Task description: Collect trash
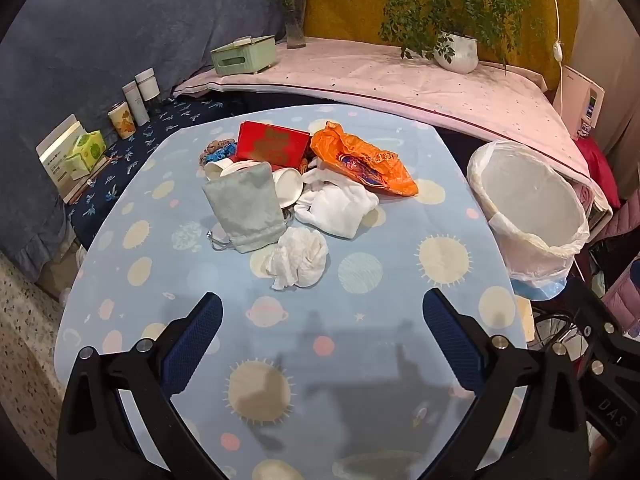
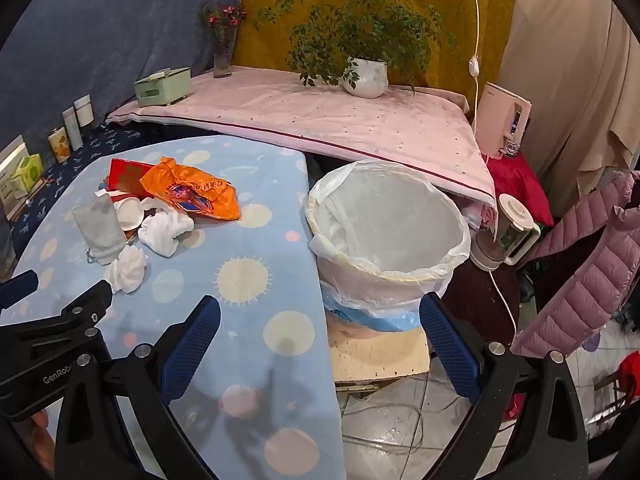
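Note:
A pile of trash lies on the blue planet-print table (image 1: 360, 360): a crumpled white tissue (image 1: 298, 258), a grey drawstring pouch (image 1: 244, 208), a white cloth (image 1: 338, 206), an orange plastic bag (image 1: 360, 160), a red box (image 1: 272, 144) and white paper cups (image 1: 288, 188). A bin lined with a white bag (image 1: 528, 204) stands off the table's right edge. My left gripper (image 1: 322, 320) is open and empty, just short of the tissue. My right gripper (image 2: 320, 324) is open and empty, in front of the bin (image 2: 388, 232); the pile (image 2: 160, 208) is to its left.
A pink-covered shelf (image 1: 400, 76) behind the table holds a green tissue box (image 1: 244, 56), a flower vase (image 1: 296, 20) and a potted plant (image 1: 456, 52). Cups and boxes (image 1: 128, 116) stand at the left. A kettle (image 2: 508, 236) and purple jacket (image 2: 592, 280) are at the right.

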`<action>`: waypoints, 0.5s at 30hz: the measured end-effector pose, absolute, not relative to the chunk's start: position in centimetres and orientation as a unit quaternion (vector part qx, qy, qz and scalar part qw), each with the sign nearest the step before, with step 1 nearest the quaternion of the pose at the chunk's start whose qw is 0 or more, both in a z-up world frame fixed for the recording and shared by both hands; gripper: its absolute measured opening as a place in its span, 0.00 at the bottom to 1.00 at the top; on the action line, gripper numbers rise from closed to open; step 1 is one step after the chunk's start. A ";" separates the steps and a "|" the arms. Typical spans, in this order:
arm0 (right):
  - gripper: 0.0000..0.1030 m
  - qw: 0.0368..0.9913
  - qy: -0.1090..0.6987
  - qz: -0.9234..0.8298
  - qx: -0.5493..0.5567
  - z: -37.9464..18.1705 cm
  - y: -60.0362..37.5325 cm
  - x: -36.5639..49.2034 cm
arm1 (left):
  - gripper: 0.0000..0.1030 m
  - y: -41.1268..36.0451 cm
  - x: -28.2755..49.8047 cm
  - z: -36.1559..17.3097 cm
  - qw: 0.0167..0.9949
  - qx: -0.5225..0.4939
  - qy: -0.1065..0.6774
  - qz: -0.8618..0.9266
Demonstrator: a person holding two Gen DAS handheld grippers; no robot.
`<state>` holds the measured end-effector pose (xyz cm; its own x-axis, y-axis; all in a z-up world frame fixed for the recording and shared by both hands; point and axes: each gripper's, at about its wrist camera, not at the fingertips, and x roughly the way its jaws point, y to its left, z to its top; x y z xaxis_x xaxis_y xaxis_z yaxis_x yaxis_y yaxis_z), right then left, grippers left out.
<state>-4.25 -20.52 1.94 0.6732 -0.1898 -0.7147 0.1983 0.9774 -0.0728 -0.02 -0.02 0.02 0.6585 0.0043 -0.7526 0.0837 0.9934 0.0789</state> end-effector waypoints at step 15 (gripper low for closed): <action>0.92 0.916 0.386 -0.106 0.006 2.1 -20.5 -4.3 | 0.92 0.0 -0.1 0.2 0.908 0.047 0.415 -0.026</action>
<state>-4.31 -20.52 2.05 0.6791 -0.1893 -0.7092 0.1985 0.9775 -0.0708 -0.06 0.02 0.23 0.6545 -0.0080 -0.7560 0.0867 0.9941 0.0646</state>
